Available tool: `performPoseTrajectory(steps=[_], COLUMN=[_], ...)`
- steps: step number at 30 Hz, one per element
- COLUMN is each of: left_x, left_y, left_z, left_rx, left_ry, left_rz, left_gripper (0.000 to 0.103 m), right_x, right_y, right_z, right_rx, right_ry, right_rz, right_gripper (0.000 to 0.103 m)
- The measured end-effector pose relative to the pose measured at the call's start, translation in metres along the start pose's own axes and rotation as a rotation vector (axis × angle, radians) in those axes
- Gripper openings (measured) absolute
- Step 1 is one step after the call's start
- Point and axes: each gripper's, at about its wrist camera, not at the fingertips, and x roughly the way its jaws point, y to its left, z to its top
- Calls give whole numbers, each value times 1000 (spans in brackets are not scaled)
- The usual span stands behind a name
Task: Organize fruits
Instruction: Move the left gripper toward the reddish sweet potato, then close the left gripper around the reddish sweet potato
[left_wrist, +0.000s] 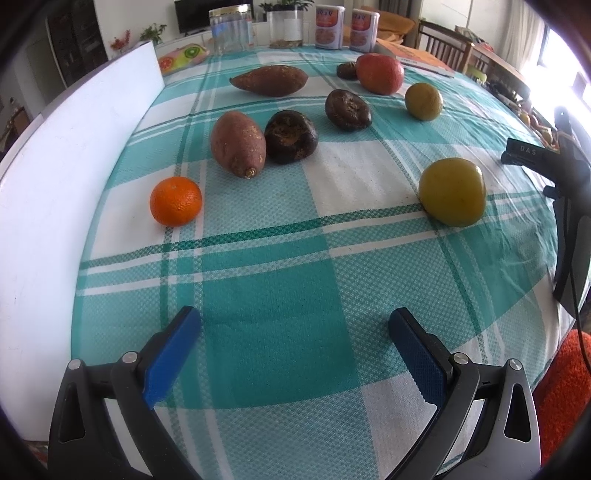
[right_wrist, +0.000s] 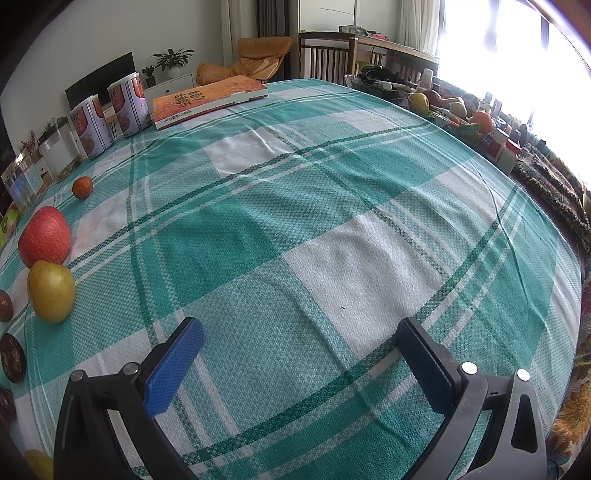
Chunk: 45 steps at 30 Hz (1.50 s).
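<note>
**Fruit spread over the checked cloth, both grippers empty and wide**

In the left wrist view the left gripper (left_wrist: 294, 325) hovers low over the counter (left_wrist: 280, 288), its blue jaws spread wide with nothing between them. Bare teal-and-white cloth fills the lower middle of the frame ahead of the jaws. A white board (left_wrist: 66, 177) runs along the left edge of the frame, and the counter's rim curves down the right side, where part of the right gripper shows.

The fruit sits in the upper half. An orange (left_wrist: 176, 201) lies at centre left, near the board. Above it a sweet potato (left_wrist: 238, 143) touches a dark wrinkled fruit (left_wrist: 290, 136). A second dark fruit (left_wrist: 348, 109) lies apart in the upper middle, and a longer sweet potato (left_wrist: 269, 79) lies beyond. A green-yellow fruit (left_wrist: 452, 195) sits at centre right; a smaller one (left_wrist: 423, 101) and a red fruit (left_wrist: 379, 73) lie toward the upper right.

In the right wrist view the right gripper (right_wrist: 300, 328) also has its jaws wide and empty over open cloth. A book (right_wrist: 207, 99) and two cans (right_wrist: 110, 114) stand at the far upper left.
</note>
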Motion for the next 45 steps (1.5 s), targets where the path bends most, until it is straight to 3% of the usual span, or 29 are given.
performPoseTrajectory(steps=[9, 22, 25, 27, 29, 32, 35, 39, 45], left_x=[2, -1, -2, -4, -8, -16, -15, 5, 28], left_y=[-2, 0, 2, 5, 16, 37, 54, 71, 80], left_z=[4, -1, -4, -3, 0, 13, 39, 72, 102], left_rx=[-16, -2, 36, 72, 38, -36, -99, -184, -183], left_ry=[21, -25, -44, -16, -3, -43, -78, -63, -28], left_rz=[12, 5, -21, -56, -107, -188, -192, -214, -195], left_gripper=[103, 103, 103, 102, 102, 101, 100, 100, 100], right_x=[0, 0, 0, 1, 0, 0, 1, 0, 0], right_y=[0, 0, 0, 1, 0, 0, 1, 0, 0], right_z=[0, 0, 0, 0, 0, 0, 0, 0, 0], right_rx=[0, 0, 0, 0, 0, 0, 0, 0, 0], right_ry=[0, 0, 0, 0, 0, 0, 0, 1, 0], right_rz=[0, 0, 0, 0, 0, 0, 0, 0, 1], right_gripper=[103, 103, 103, 103, 103, 103, 103, 103, 103])
